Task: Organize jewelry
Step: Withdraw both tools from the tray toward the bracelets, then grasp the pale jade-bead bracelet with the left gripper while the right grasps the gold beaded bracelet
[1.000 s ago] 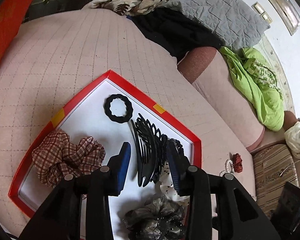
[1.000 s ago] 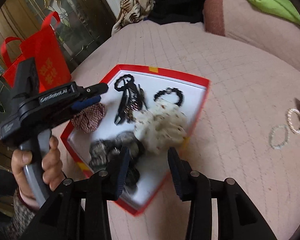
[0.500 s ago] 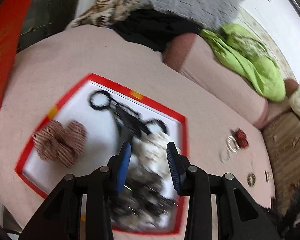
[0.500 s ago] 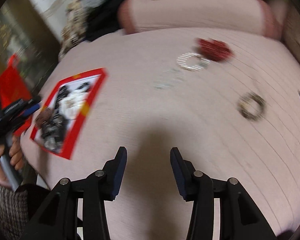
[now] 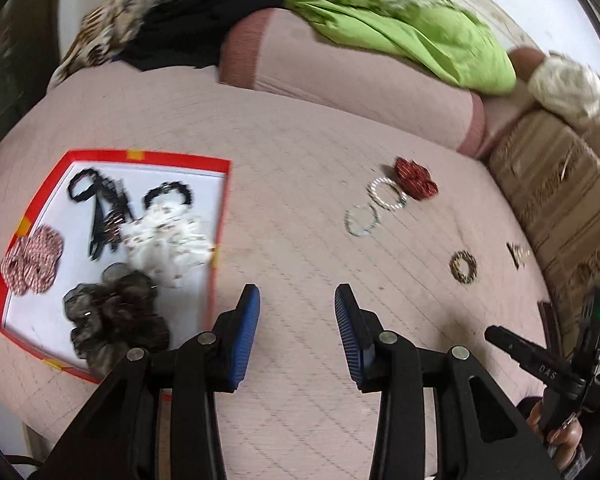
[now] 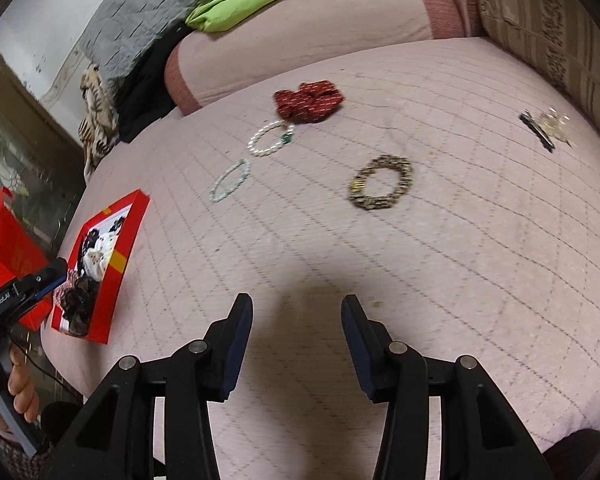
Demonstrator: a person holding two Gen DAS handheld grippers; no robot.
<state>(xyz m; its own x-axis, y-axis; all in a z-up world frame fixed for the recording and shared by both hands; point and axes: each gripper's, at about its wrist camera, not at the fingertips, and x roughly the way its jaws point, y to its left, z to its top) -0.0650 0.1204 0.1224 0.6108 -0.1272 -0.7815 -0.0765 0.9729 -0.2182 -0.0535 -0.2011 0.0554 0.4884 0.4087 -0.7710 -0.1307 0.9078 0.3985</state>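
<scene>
- Holding the left gripper (image 5: 296, 336) over bare quilt just right of the red tray (image 5: 220, 208), fingers spread, nothing between them.
- Holding the right gripper (image 6: 298, 344) over the near middle of the pink quilted bed (image 6: 420, 260), fingers spread and empty; jaws having just been opening.
- Lying loose on the quilt, well apart from the tray: a gold-brown bracelet (image 6: 381, 182) nearest, a pale green bead bracelet (image 6: 230, 181) and a white pearl bracelet (image 6: 269, 139) further left, a red scrunchie (image 6: 309, 101) touching the pearl one at the far side, and a dark hair clip (image 6: 542, 128) far right.
- Sitting already in the tray: checked scrunchie (image 5: 32, 260), white scrunchie (image 5: 166, 236), dark sheer scrunchie (image 5: 114, 320), black clips and bands, though blur is hiding detail.
- Judging the bracelets as light, floppy loops of hard beads, probably slippery: pinching across one side of the ring rather than spanning the whole loop, and pressing slightly into the soft quilt to get a pad under the beads.
- Judging the red scrunchie as soft and bulky, forgiving of any grip; lifting it risks dragging the pearl bracelet resting against it.
- Judging the clip as stiff and thin, best taken across its narrow width.
- Leaving plenty of open quilt between tray and bracelets for travel; minding the raised tray rim on delivery, the bolster (image 6: 300, 40) along the far edge, the striped cushion (image 6: 560, 32) at far right, and the quilt's near edge falling away.
</scene>
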